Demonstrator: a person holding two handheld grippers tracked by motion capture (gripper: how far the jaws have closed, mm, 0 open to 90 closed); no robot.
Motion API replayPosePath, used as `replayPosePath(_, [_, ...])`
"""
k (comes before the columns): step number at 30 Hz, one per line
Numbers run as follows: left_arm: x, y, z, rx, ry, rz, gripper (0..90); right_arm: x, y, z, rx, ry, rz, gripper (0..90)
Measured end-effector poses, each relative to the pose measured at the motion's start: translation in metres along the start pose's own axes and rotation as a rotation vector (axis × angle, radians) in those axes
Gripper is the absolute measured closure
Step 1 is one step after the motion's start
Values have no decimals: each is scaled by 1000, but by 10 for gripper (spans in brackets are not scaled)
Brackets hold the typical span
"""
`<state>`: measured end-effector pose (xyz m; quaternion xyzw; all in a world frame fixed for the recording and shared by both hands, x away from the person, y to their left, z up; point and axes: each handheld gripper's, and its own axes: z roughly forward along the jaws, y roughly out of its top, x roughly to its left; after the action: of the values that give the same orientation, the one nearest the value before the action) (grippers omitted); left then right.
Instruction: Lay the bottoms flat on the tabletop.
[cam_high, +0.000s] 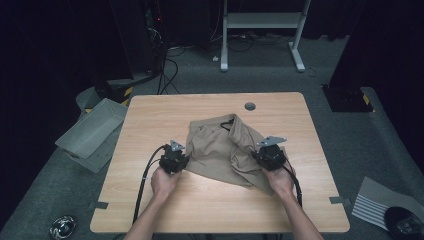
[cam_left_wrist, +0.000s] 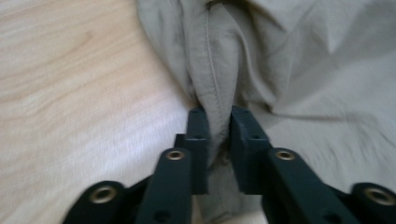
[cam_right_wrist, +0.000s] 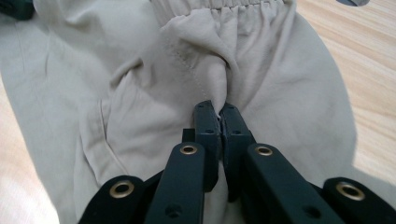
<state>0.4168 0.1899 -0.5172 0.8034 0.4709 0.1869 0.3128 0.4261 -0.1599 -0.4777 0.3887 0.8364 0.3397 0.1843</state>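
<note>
Soft, matt beige cloth (creased, with stitched seams) is seen in the garment (cam_high: 225, 150); the table (cam_high: 165, 115) is finished in smooth, pale wood grain.

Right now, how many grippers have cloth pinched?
2. The left gripper pinches a seamed fold at the beige garment's left edge; the right gripper pinches a fold below its elastic waistband.

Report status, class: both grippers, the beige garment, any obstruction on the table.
Left gripper shut on a seamed fold of the beige garment. Right gripper shut on a pinch below the elastic waistband. Garment crumpled mid-table. Nothing in the way.
</note>
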Motion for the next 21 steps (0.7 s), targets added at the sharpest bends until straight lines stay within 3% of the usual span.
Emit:
replayPosePath(2, [-1, -8, -8, 2, -6, 11, 820, 1, -9, -8, -1, 9, -1, 881])
replayPosePath(7, [5, -19, -22, 41, -54, -18, 820, 2, -32, -22, 18, 35, 14, 869])
replayPosePath(9, [4, -17, -22, 44, -66, -18, 734, 4, -32, -26, 10, 46, 15, 786])
replayPosePath(12, [3, -9, -20, -25, -73, -59, 522, 10, -22, -27, -17, 45, -4, 574])
replayPosePath(15, [-1, 4, -13, -72, -72, -82, 413, 18, -5, -24, -40, 48, -18, 498])
replayPosePath(18, [-5, 13, -3, -77, -66, -87, 397, 22, 8, -15, -39, 42, -39, 515])
replayPosePath(21, [-8, 15, 6, -65, -39, -68, 453, 22, 13, -5, -8, 43, -41, 688])
